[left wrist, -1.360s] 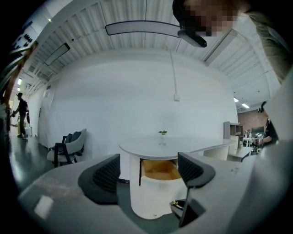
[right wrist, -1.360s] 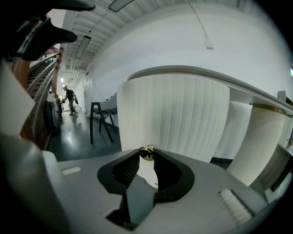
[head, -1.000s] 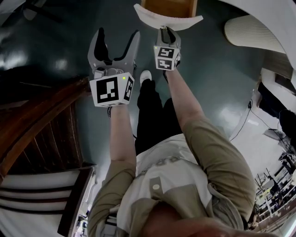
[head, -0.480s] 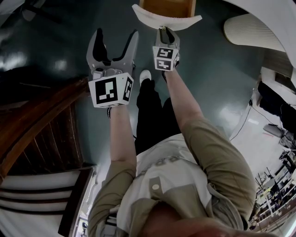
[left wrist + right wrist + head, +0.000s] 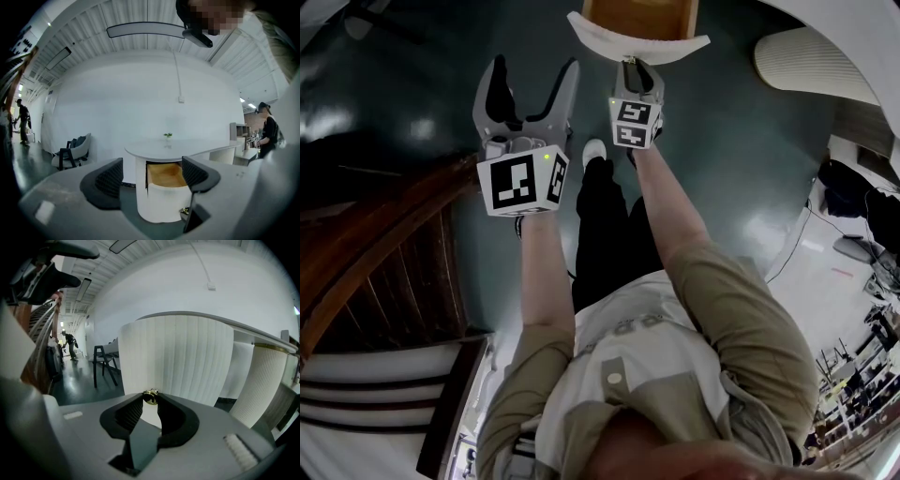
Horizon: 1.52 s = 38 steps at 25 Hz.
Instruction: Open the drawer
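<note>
Above the dark floor (image 5: pixel 731 150), the open drawer (image 5: pixel 639 19) runs off-frame.

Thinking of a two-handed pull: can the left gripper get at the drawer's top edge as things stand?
Probably yes. The left gripper has its jaws open, nothing stands between it and the drawer, and the right gripper grips only the knob.

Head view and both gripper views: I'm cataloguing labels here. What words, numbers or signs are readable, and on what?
No readable text in any view.
On the left gripper and right gripper: square black-and-white marker patterns, no letters.
On the shirt: chest print, too blurred to read.
</note>
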### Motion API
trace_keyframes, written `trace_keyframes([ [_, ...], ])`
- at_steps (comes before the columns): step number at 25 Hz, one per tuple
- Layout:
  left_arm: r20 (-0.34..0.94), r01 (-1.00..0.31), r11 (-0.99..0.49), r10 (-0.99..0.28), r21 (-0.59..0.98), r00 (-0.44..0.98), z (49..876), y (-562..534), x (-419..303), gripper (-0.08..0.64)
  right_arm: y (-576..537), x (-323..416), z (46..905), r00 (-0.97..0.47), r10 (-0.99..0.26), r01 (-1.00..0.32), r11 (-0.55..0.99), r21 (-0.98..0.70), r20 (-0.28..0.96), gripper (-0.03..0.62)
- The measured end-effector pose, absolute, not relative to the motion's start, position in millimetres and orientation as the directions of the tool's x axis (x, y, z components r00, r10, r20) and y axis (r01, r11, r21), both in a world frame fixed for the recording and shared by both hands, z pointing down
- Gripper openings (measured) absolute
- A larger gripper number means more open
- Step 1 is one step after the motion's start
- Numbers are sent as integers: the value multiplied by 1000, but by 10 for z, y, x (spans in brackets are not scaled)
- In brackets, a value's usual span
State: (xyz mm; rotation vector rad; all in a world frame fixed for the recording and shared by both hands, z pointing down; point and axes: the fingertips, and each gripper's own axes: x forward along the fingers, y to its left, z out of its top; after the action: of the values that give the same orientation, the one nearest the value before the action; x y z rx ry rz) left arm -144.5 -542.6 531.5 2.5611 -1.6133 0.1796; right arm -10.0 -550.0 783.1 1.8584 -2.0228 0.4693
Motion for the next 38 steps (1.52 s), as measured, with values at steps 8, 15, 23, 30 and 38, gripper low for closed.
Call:
trace_keyframes([
  [8,160,-904,-427,-890,31,427,5339,-5396,-1450,400,-5422,-96,7814,-77,-880,-997,80,-14,469,103],
  [15,164,-907,-421,-893,29,420,5368,-5364,-1500,400,-5358,-114,7824,-83,-882,-996,90,-8,464,103],
  [23,159,-908,-417,-895,29,416,5336,-5312,-1513,400,-5306,-128,7797,-89,-881,-996,91,-17,465,102],
  [30,157,-908,-418,-895,30,417,5359,-5272,-1504,401,-5263,-132,7821,-92,-879,-995,96,-15,468,103],
  [38,159,-909,-416,-896,30,415,5359,-5231,-1524,401,-5209,-163,7808,-95,-880,-995,99,-15,466,102],
])
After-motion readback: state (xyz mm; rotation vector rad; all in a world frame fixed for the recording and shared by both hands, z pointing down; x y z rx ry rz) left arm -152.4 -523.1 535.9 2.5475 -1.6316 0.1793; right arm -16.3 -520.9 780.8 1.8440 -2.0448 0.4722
